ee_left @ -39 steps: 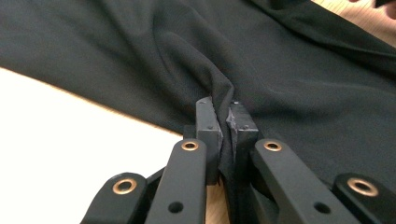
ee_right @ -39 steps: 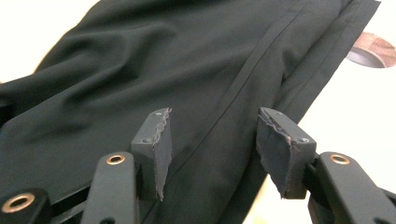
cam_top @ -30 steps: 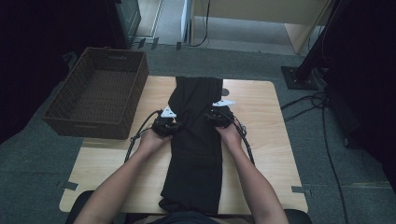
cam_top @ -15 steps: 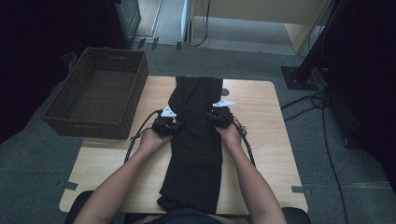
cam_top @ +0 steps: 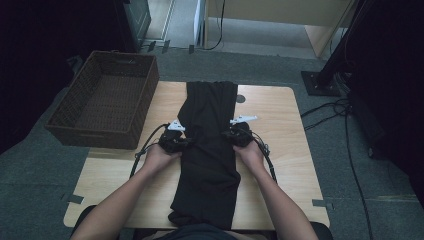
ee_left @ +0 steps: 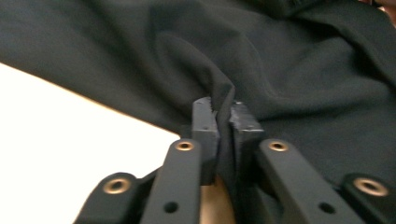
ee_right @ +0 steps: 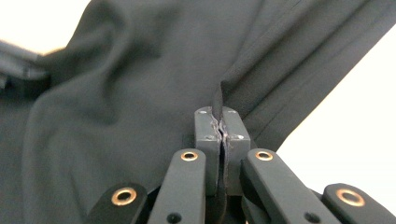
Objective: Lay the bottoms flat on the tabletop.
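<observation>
A black garment (cam_top: pixel 210 150) lies lengthwise down the middle of the wooden table (cam_top: pixel 280 115), its near end hanging over the front edge. My left gripper (cam_top: pixel 185 143) is at its left edge. In the left gripper view a raised fold of the cloth (ee_left: pixel 289 70) stands pinched between the pads of that gripper (ee_left: pixel 223 109), whose jaws have just been opening a little. My right gripper (cam_top: pixel 228 136) is at the right edge. Its jaws have just been closing, and the gripper (ee_right: pixel 222 116) is now shut tight on a ridge of the cloth (ee_right: pixel 116 93).
A dark wicker basket (cam_top: pixel 107 100) stands off the table's left side, with nothing in it. A small dark round spot (cam_top: pixel 240 98) marks the tabletop beside the garment's far end. Cables (cam_top: pixel 345 130) trail over the floor at the right, next to a stand's base (cam_top: pixel 320 82).
The right hand has shifted slightly at the garment's right edge. The left hand has stayed where it was, and the garment lies much as before.
</observation>
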The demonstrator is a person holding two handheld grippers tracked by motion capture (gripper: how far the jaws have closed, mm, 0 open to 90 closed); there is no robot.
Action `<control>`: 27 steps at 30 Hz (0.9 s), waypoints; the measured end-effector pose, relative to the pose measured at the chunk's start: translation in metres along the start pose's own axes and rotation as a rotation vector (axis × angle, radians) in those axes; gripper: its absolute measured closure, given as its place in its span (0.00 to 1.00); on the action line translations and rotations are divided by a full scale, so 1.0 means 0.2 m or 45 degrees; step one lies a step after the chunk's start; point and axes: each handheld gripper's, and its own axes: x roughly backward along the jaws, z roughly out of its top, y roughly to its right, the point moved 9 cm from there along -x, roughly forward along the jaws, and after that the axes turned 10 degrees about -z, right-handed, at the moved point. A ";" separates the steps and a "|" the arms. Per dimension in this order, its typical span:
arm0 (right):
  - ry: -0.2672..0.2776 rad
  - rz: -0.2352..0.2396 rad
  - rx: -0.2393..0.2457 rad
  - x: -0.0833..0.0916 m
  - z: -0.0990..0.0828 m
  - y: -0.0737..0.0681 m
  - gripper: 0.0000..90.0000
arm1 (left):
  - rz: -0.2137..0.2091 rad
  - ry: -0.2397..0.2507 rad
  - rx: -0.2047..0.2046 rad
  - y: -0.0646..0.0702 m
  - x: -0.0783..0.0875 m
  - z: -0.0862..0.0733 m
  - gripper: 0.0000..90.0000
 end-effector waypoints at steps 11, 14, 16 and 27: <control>-0.038 0.111 0.076 0.16 -0.16 -0.14 0.98 | 0.086 0.110 0.014 -0.13 0.08 0.21 0.59; -0.040 0.131 0.094 0.19 -0.20 -0.17 0.98 | 0.118 0.082 0.013 -0.19 0.03 0.24 0.57; -0.035 0.128 0.114 0.21 -0.22 -0.17 0.98 | 0.146 0.064 0.006 -0.23 0.00 0.25 0.55; -0.017 0.163 0.101 0.26 -0.28 -0.22 0.98 | 0.190 -0.020 -0.047 -0.27 -0.14 0.20 0.55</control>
